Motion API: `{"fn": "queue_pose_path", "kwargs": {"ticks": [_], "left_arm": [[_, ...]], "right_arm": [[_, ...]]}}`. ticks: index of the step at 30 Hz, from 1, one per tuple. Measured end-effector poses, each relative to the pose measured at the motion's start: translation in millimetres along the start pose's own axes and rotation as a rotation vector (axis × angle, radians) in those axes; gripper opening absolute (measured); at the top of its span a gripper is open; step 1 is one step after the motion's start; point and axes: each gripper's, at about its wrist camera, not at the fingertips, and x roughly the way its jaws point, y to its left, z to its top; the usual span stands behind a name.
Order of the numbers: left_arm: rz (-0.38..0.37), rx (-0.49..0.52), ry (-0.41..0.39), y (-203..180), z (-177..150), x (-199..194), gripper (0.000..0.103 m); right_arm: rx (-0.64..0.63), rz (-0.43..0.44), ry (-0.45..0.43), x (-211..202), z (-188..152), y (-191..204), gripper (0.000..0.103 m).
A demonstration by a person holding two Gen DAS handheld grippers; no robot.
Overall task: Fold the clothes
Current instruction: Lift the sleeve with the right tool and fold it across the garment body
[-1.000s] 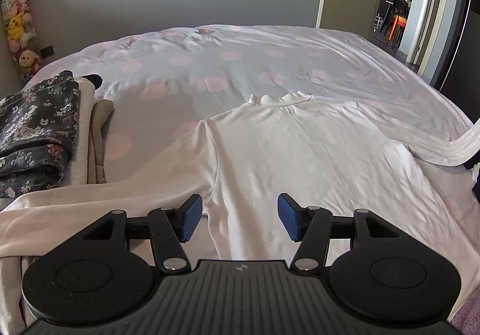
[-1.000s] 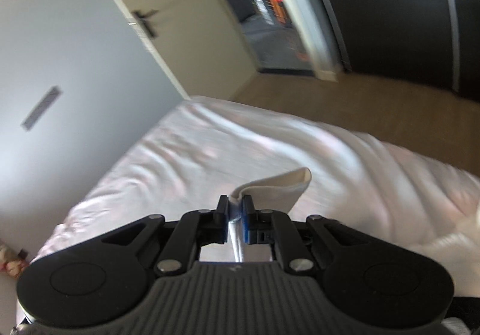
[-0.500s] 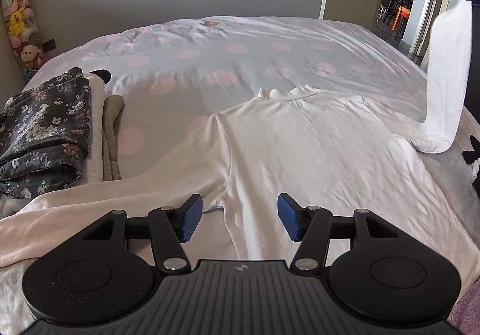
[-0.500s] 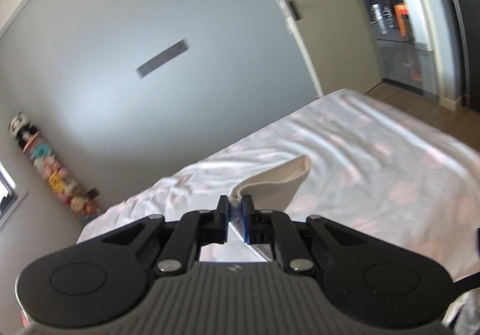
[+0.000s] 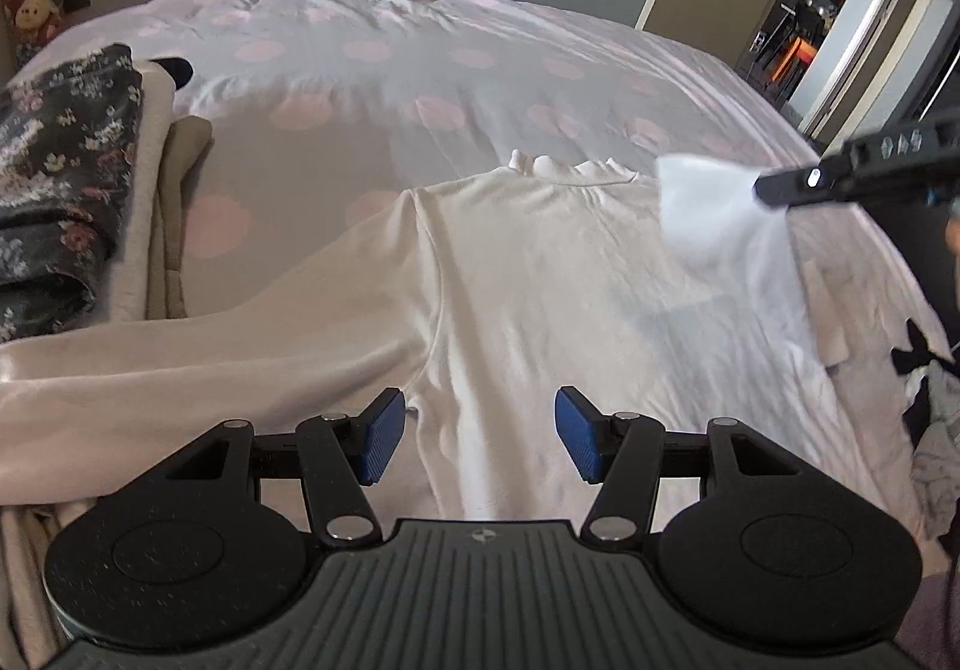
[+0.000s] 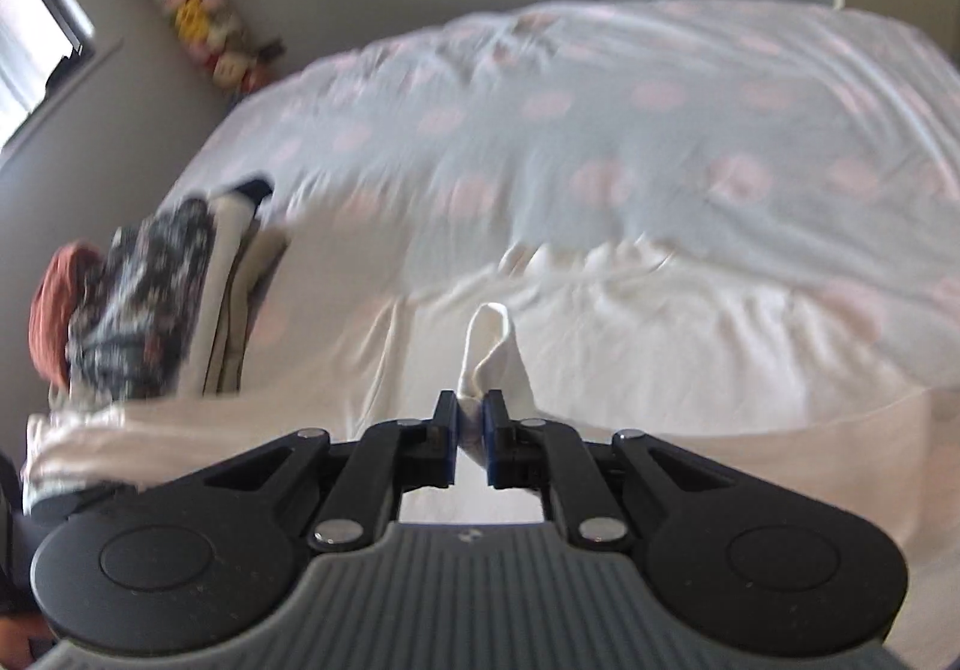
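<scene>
One white long-sleeved top [image 5: 540, 280] is lying on one dotted bed [image 5: 420, 70]; one stack of folded clothes [image 5: 78, 178] is sitting beside; two grippers are showing, left gripper [image 5: 474, 433] and right gripper [image 6: 471, 439].

Bare bedspread [image 5: 420, 88] beyond shirt [image 5: 540, 280]; folded pile [image 5: 72, 178] leftward.

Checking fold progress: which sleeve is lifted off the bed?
The right sleeve, pinched in the right claw; the left sleeve lies flat.

A white long-sleeved top [image 5: 540, 280] lies flat across the frame's centre, high collar toward the top. 1 sleeve [image 5: 150, 370] stretches to the lower left; the other sleeve [image 5: 714, 214] is lifted at right.
</scene>
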Motion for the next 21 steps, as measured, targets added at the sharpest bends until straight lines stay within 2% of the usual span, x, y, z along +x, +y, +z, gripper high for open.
{"fn": "queue_pose_path", "kwargs": {"ticks": [8,11,15,19,21], "left_arm": [[-0.086,-0.111,0.033,2.0,4.3,37.3,0.053],[-0.087,-0.117,0.053,-2.5,4.5,51.0,0.053],[-0.068,-0.111,0.083,-11.0,5.5,69.9,0.053],[-0.057,-0.086,0.095,-25.1,9.6,85.5,0.053],[-0.047,-0.060,0.102,-33.5,12.8,94.9,0.053]], "right_arm": [[0.024,0.061,0.145,95.9,-71.9,13.8,0.010],[0.037,0.076,0.169,117.2,-98.2,9.3,0.011],[0.032,0.109,0.134,123.6,-118.5,-0.4,0.018],[0.068,0.162,0.078,102.3,-130.9,-15.9,0.034],[0.075,0.144,0.052,85.0,-139.4,-26.6,0.036]]}}
